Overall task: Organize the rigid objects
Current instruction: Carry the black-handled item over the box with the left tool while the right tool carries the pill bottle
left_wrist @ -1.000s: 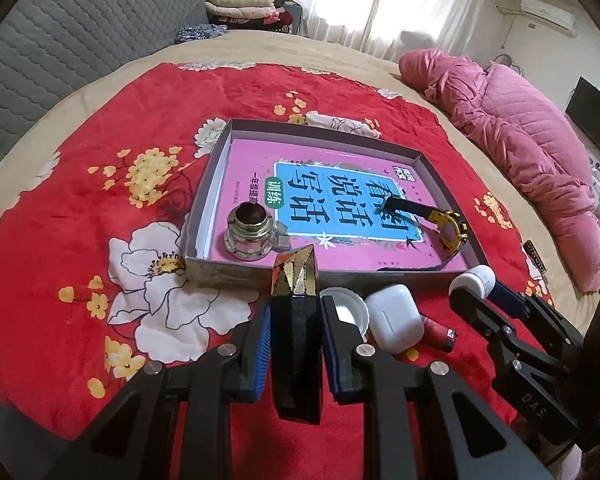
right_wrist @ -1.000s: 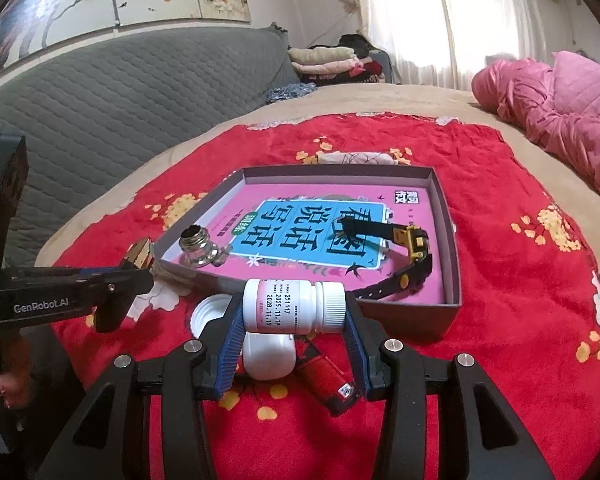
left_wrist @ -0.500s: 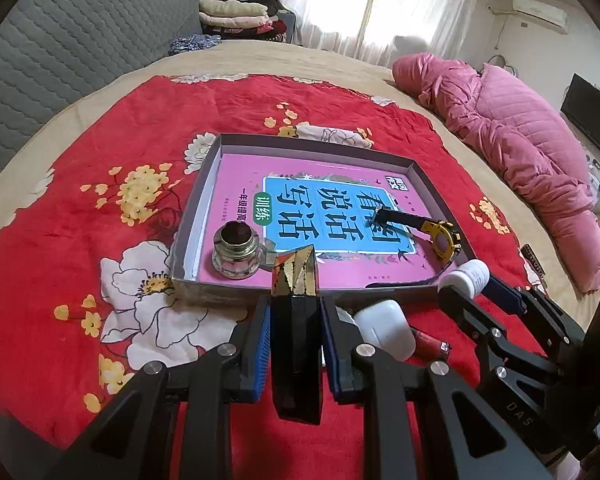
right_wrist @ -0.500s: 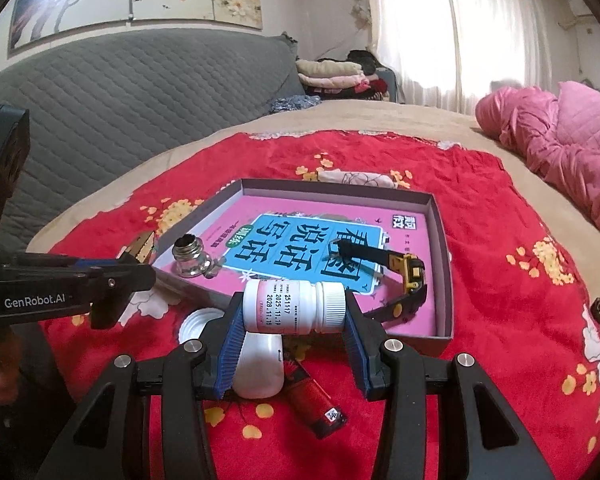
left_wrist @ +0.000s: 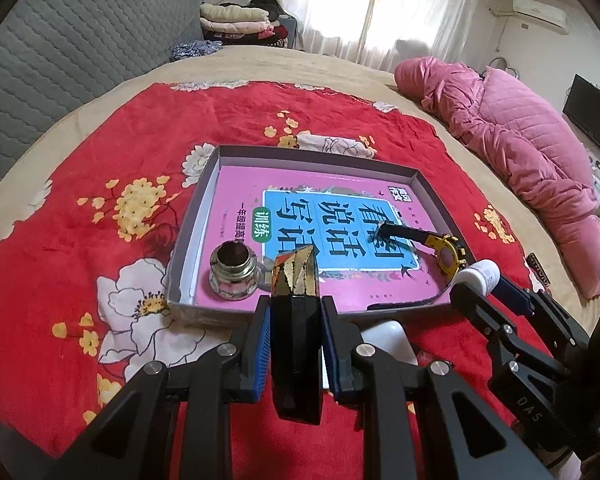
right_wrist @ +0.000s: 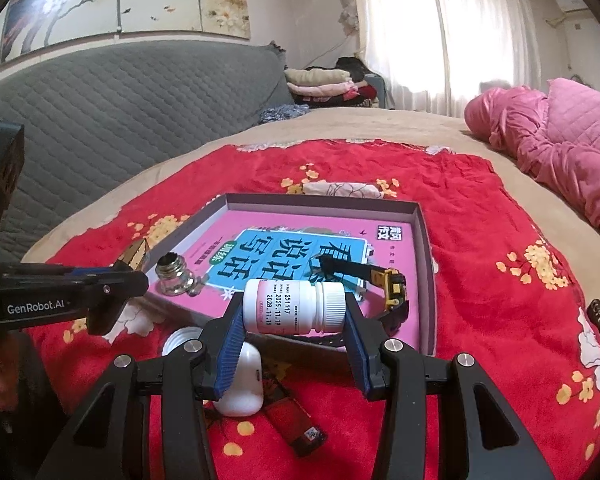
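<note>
My left gripper (left_wrist: 294, 312) is shut on a black box with a gold faceted tip (left_wrist: 296, 280), held above the near edge of a shallow grey tray (left_wrist: 320, 160). My right gripper (right_wrist: 294, 312) is shut on a white pill bottle (right_wrist: 294, 307) lying sideways between the blue pads, above the tray's near edge. The tray (right_wrist: 428, 248) holds a pink and blue book (left_wrist: 332, 216), a glass ink bottle (left_wrist: 233, 270) and a yellow and black watch (left_wrist: 444, 254). In the left wrist view the right gripper and the pill bottle (left_wrist: 478, 276) show at the right.
On the red flowered blanket (left_wrist: 100, 200) before the tray lie a white earbud case (right_wrist: 242, 384), a red lighter (right_wrist: 296, 420) and a white lid (right_wrist: 180, 340). A pink quilt (left_wrist: 520, 140) is bundled at the right. A grey padded headboard (right_wrist: 120, 100) stands behind.
Both views have tilted up a little, so the tray sits lower in them. Both grips are unchanged.
</note>
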`<state>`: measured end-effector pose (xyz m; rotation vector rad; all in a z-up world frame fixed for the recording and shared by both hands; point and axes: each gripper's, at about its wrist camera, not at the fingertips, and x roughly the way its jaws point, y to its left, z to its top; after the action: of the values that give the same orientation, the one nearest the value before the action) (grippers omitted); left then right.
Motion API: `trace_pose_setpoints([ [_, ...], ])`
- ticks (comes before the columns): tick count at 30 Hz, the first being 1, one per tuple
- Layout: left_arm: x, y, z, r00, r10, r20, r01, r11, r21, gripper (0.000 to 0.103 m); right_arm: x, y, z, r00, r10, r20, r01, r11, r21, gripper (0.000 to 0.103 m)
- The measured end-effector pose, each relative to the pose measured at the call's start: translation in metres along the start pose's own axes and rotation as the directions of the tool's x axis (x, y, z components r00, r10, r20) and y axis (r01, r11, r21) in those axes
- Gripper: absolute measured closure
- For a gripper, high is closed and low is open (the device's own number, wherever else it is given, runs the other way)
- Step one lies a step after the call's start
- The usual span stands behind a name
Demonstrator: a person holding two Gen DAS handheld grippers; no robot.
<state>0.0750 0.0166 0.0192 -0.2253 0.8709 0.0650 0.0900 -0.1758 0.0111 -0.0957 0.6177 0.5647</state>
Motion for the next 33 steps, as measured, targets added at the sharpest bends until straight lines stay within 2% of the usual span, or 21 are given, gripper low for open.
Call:
trace_pose_setpoints([
  [33,0.051,-0.009,0.024,0.999,0.015,-0.037,-0.014,1.000,0.027,0.080,0.030,-0.013,0.010,1.000,-0.007,0.009,0.007,1.000,-0.005,0.055],
])
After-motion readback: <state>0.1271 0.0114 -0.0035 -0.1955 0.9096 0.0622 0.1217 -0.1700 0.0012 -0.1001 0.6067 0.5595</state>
